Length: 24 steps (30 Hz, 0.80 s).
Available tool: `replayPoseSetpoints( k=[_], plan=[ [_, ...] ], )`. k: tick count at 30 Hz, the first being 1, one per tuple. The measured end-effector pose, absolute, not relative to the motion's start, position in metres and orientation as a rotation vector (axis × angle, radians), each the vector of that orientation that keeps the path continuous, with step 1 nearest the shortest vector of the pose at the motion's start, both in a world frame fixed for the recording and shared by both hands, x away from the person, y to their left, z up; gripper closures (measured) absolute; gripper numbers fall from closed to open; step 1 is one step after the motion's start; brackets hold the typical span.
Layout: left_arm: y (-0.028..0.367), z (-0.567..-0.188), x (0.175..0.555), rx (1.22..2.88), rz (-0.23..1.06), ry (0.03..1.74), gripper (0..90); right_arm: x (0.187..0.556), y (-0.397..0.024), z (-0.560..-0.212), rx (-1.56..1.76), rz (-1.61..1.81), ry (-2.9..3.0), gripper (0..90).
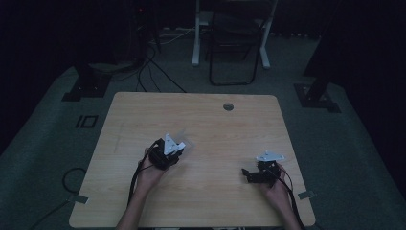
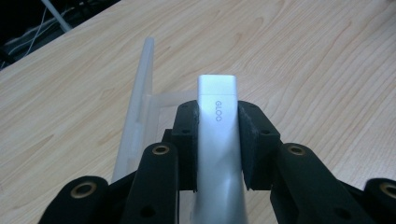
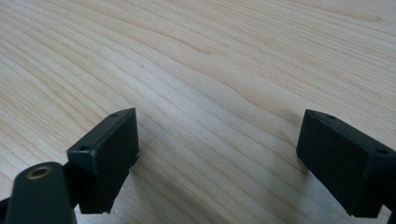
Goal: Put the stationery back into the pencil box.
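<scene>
gripping a slim silver metal stick with rounded edges and small grey lettering [image 2: 216, 140], the left gripper [image 2: 217, 135] is clamping it between both black pads, the stick's squared-off end poking out past the jaws and hanging just above the light wooden table [image 2: 303, 60]. it's looking light and rigid, nothing that will bend, but that brushed finish is smooth and likely slippery, so squeezing the flat sides across the narrow width, as is happening now, seems the safest hold. just to the left of it, a clear frosted plastic stand with an upright back panel [image 2: 140, 112] is resting on the table, close beside the stick; whether they're touching i can't tell. that stand is looking thin and easy to tip or nudge.

from the high view, the left gripper [image 1: 173, 149] is sitting left of the table's middle, the left hand [image 1: 152, 173] wrapping it from behind and aiming it away from the person. the right gripper [image 1: 249, 173] is parked well apart near the right edge, pointing left, its jaws spread wide over bare wood with nothing between them, the right hand [image 1: 277, 188] cradling it low.
</scene>
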<state>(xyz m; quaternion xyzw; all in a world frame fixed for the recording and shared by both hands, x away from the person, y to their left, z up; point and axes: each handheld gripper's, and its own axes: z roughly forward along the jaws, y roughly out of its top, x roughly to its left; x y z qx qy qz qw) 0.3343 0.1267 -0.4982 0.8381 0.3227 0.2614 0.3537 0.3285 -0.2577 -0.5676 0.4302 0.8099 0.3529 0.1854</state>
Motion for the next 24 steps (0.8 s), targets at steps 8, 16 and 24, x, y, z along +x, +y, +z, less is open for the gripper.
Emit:
replayPoseSetpoints(
  k=[8,16,24],
  plan=[
    [0.128,-0.511,0.336,2.195,0.673,0.851,70.8,0.329,-0.258,-0.568,1.212,0.994,2.282,12.8],
    [0.132,-0.518,0.338,2.235,0.697,0.863,70.7,0.329,-0.258,-0.568,1.212,0.994,2.282,12.8],
    [0.13,-0.524,0.339,2.276,0.746,0.853,70.5,0.329,-0.258,-0.568,1.212,0.994,2.282,12.8]
  ],
)
